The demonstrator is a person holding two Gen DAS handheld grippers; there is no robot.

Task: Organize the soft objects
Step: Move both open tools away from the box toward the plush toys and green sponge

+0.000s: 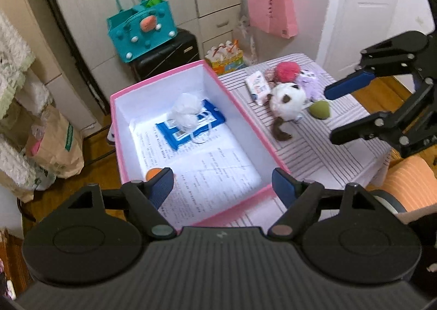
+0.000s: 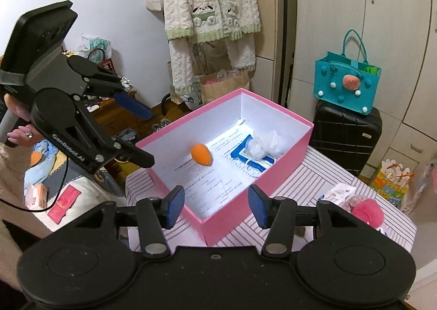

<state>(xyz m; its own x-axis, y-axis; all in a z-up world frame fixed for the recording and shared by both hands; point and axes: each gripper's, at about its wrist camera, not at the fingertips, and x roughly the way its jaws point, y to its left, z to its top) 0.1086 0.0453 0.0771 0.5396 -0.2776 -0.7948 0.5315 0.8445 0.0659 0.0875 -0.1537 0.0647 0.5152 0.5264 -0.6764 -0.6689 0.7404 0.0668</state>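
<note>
Pink box (image 2: 245,181) on striped desk (image 2: 327,173), orange sponge (image 2: 201,154) on its paper-lined floor – ahead of both hand-held grippers, left hand-held gripper (image 1: 222,184) and right hand-held gripper (image 2: 217,206) spread, nothing between jaws.

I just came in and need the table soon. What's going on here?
A person holds a tool in each hand and is sorting soft things into the pink box on the striped table. An orange sponge, a white puff and a blue pack are already inside. The left tool and right tool are both open and empty. A panda plush, green sponge, pink pompom and purple plush still lie outside.
</note>
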